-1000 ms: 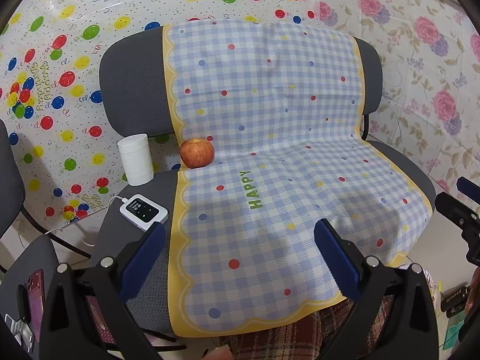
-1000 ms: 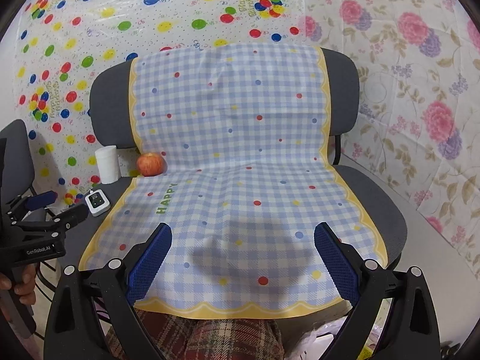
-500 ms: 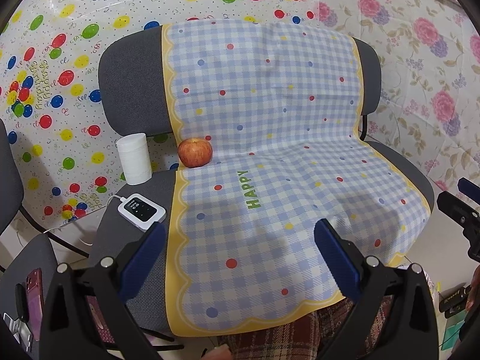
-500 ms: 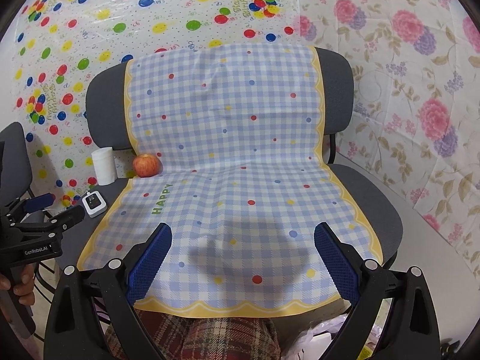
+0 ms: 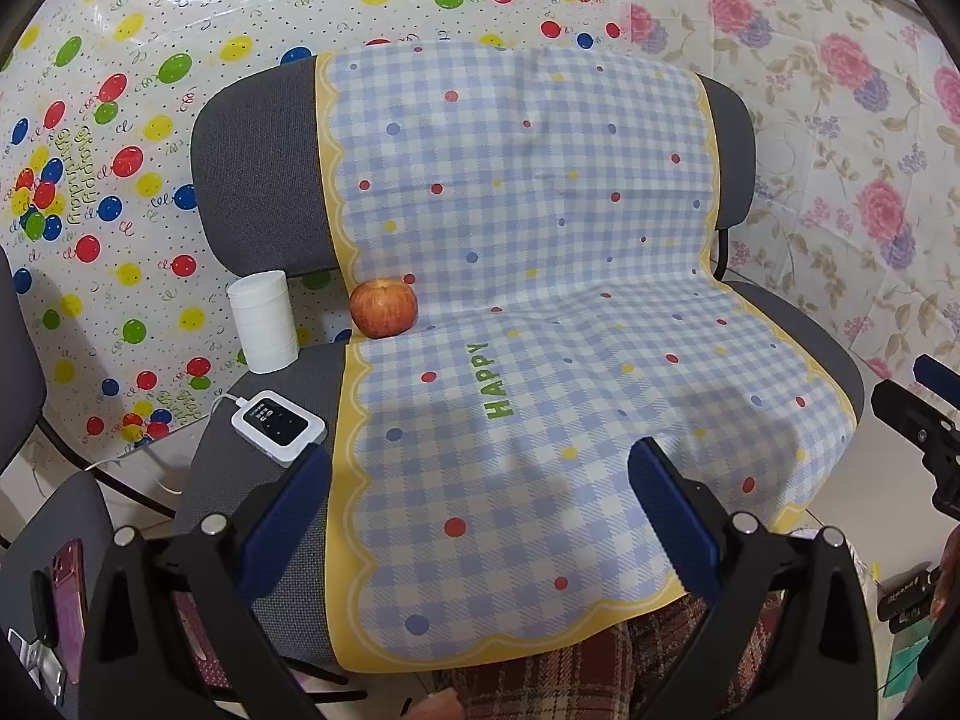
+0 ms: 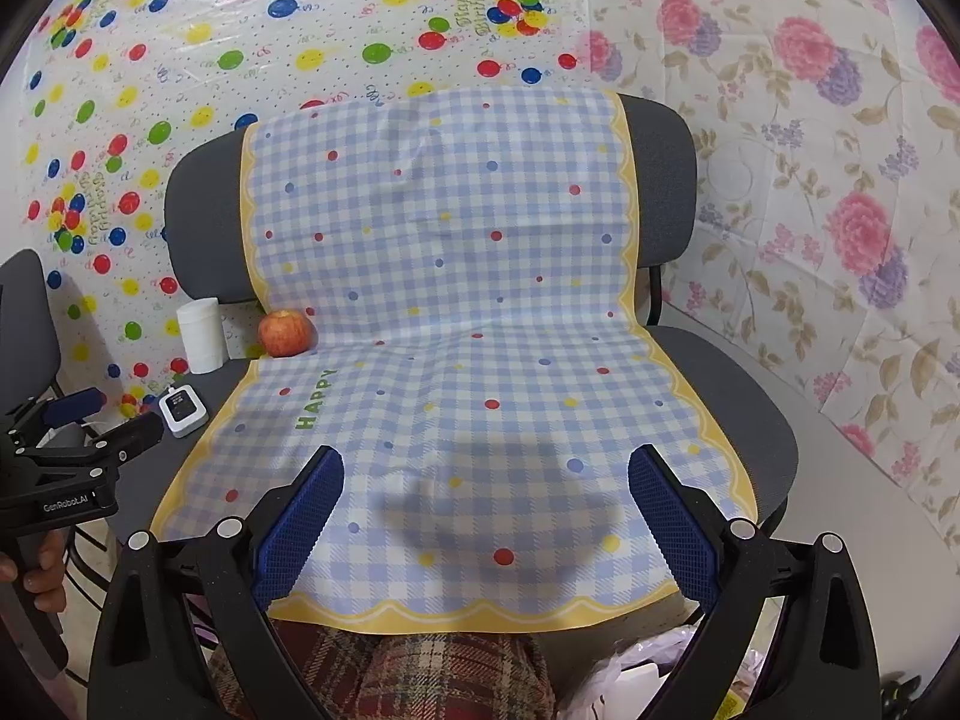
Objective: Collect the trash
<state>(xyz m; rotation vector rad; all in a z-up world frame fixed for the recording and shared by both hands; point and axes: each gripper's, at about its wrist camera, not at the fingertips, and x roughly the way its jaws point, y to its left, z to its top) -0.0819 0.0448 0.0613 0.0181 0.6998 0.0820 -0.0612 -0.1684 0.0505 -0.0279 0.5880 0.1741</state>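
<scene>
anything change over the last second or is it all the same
Almost nothing. The right gripper drew back slightly, so the chair sits a little further off in its view. Both grippers stay open and empty; the left gripper, apple, white cup and small device did not move.

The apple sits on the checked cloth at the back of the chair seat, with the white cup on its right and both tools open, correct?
Not quite: the white cup stands to the left of the apple, as the left wrist view shows. The rest holds: the apple sits on the checked cloth at the back of the chair seat, and both tools, left and right, are open.
</scene>
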